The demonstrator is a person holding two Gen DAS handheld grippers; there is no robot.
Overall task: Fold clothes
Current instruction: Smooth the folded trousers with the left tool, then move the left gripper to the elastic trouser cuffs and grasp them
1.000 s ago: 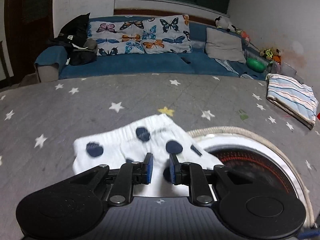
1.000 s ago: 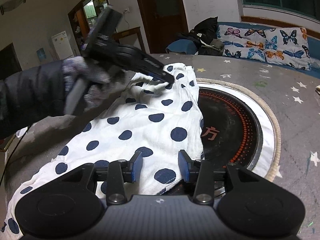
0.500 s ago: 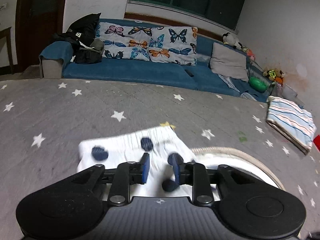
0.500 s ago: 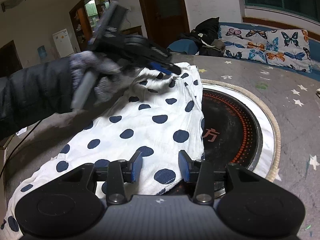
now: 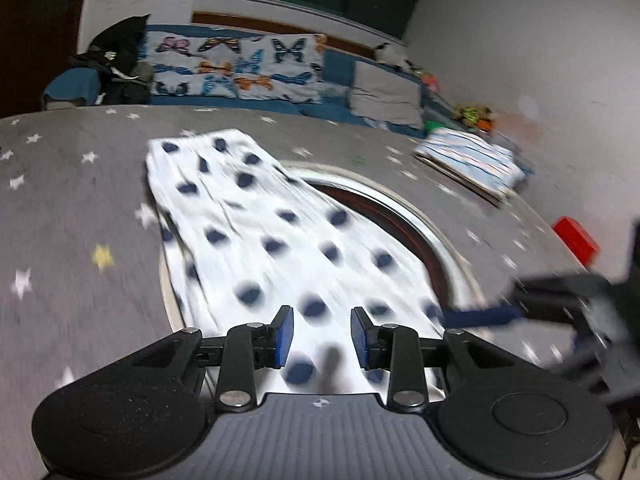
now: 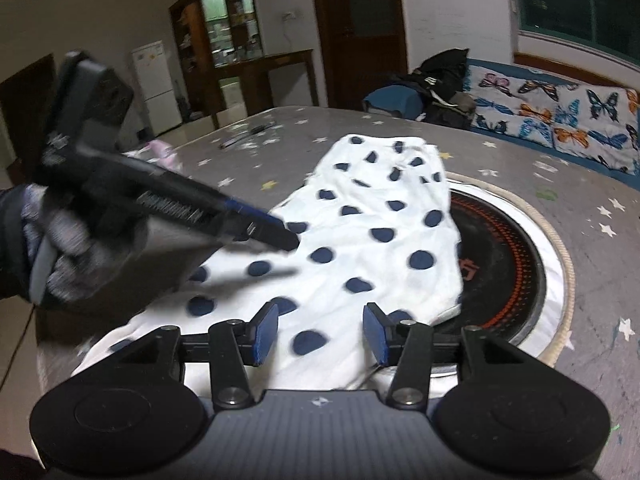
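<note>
Your left gripper (image 5: 322,338) and right gripper (image 6: 320,334) both gape empty over the garment (image 6: 372,236). It lies long across the table (image 6: 600,280), likely for smoothing.

A home living room. A blue sofa (image 5: 240,100) (butterfly cushions (image 6: 560,116)) sits beyond; a fridge (image 6: 158,80) stands farther back.

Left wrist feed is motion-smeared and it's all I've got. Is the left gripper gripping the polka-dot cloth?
Observer: No. The right wrist view shows the left gripper tip above the polka-dot cloth, with its shadow on the fabric below.
Operator: Right gripper's jaws?
Observer: The right gripper is open, jaws wide apart with nothing between them. The cloth lies below.
Operator: Anything else over there?
Observer: A small pink item near the far edge of the star-print table, apart from the cloth.
</note>
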